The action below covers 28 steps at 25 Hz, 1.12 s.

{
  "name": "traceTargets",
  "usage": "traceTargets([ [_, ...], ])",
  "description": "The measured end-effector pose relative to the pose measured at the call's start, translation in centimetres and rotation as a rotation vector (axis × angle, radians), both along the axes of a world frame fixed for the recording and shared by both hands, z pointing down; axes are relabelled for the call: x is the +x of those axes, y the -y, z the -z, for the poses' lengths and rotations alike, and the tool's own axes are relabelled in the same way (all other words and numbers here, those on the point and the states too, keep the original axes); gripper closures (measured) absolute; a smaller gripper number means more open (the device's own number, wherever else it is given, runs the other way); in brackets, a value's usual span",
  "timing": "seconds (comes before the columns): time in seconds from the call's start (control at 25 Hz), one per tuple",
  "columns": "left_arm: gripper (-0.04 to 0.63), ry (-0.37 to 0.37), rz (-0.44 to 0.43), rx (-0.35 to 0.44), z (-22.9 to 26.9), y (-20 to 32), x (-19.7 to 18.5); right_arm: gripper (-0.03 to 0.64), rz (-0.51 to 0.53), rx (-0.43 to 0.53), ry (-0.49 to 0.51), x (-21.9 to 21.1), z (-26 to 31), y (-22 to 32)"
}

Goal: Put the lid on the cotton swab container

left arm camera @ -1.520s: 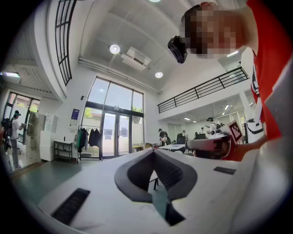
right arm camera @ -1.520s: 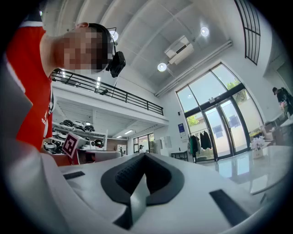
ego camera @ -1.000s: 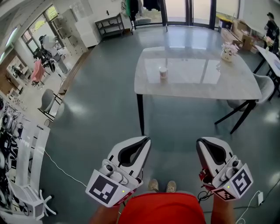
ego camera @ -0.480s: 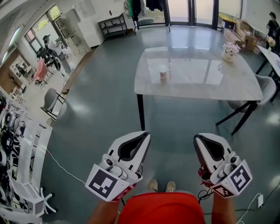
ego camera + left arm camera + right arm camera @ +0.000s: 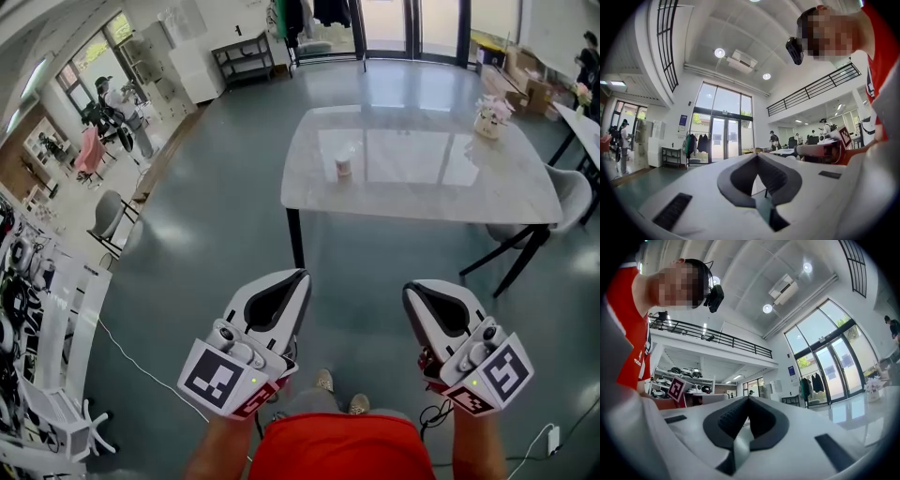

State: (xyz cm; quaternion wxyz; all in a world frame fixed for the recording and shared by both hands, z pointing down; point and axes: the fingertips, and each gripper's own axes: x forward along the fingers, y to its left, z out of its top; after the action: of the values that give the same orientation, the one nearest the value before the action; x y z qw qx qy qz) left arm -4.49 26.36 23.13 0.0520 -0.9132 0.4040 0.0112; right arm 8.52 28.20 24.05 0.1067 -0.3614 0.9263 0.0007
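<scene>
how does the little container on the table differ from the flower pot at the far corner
The cotton swab container is small, plain and cylindrical; the flower pot is larger and topped with pale blooms. The cotton swab container stands left of the table's middle; the flower pot sits near its far right corner. Both stand upright on the table, well apart.

Glossy marble-look table point(image 5: 487, 192); glossy smooth floor point(image 5: 216, 225).
</scene>
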Motion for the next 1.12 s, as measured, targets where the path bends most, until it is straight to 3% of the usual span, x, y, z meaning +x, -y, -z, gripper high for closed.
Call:
traceTargets([
  [0.4, 0.578, -0.009, 0.016, 0.015, -0.6, 6.4, -1.2, 0.600, -0.017, -0.019, 0.003, 0.1, -0.6, 6.2],
  [0.68, 0.578, 0.011, -0.007, 0.045, -0.7, 14.6, -2.7, 0.600, -0.037, -0.033, -0.014, -2.0, -0.6, 14.6],
  [1.12, 0.578, 0.057, -0.092, -0.034, -2.8, 26.9, -6.0, 0.600, -0.090, -0.100, -0.003, -5.4, -2.1, 26.9],
])
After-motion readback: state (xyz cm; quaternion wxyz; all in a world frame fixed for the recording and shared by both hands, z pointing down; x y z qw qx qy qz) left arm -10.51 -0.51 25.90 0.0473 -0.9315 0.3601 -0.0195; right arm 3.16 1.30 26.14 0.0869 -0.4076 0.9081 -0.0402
